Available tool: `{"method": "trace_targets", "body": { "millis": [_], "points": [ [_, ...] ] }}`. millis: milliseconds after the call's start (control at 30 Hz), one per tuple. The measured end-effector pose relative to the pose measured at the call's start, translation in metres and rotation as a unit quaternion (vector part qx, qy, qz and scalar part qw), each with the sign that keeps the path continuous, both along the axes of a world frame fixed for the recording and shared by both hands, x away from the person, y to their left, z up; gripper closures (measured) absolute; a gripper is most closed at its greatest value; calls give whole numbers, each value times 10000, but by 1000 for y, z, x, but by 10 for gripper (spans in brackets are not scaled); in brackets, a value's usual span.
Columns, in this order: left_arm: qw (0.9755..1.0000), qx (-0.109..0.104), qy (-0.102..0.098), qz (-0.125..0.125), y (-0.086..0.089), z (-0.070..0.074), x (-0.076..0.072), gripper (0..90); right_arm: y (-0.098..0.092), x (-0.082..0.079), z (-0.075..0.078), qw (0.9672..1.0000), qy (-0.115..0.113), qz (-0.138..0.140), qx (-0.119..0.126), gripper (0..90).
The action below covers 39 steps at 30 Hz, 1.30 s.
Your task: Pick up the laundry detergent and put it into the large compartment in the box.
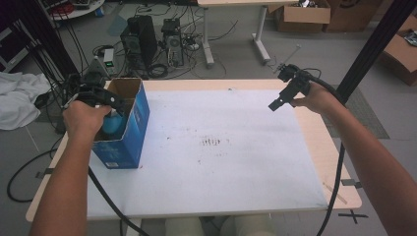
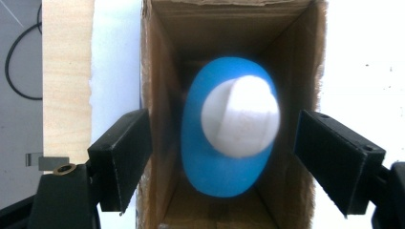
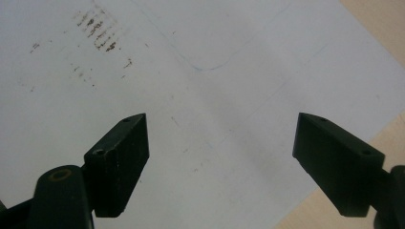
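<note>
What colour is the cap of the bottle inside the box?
White, on a blue bottle; cap clearest in the left gripper view.

The box is cardboard: printed blue and faintly glossy outside, raw brown and matt inside, with fibrous, slightly ragged cut edges. The bottle in it looks like smooth blue plastic, its cap white plastic with a matt sheen. The table is pale wood-grain board, covered by a matt white sheet that is smudged with dark scuffs. The pads of the right gripper are matt black plastic, lightly scratched.
</note>
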<state>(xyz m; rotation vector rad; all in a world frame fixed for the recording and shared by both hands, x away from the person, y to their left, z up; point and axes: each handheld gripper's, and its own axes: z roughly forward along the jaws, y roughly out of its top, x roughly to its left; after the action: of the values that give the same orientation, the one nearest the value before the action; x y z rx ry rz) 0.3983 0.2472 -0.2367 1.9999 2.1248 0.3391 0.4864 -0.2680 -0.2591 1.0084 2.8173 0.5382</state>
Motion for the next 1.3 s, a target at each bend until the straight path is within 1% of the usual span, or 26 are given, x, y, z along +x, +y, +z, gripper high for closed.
{"method": "trace_targets", "body": {
  "millis": [133,333,500,667,733,800,867,1067,1167,1300],
  "points": [
    [10000,51,-30,-48,-3,7,-2,211,0,-1,1,10000,-11,-4,15,198],
    [9998,84,-141,-124,-8,19,-6,203,0,-3,2,10000,-20,4,11,198],
    [9996,111,-249,-93,-9,29,-10,195,0,-5,3,10000,-20,11,30,198],
    [9991,103,-321,-241,-16,40,-14,191,-1,-7,5,10000,-33,12,32,197],
    [9987,84,-372,-345,-21,45,-16,190,-1,-8,5,10000,-40,27,23,197],
    [9982,95,-377,-456,-26,49,-17,191,-1,-9,5,10000,-35,15,28,197],
    [9977,43,-430,-521,-31,53,-17,191,-1,-9,5,10000,-44,37,25,197],
    [9958,-25,-503,-758,-50,63,-15,193,2,-10,5,10000,-32,49,16,197],
    [9944,-33,-528,-916,-65,67,-12,193,3,-9,5,10000,-34,56,12,197],
    [9936,-77,-502,-1012,-82,70,-4,195,6,-9,4,10000,-24,81,14,197]
  ]
}}
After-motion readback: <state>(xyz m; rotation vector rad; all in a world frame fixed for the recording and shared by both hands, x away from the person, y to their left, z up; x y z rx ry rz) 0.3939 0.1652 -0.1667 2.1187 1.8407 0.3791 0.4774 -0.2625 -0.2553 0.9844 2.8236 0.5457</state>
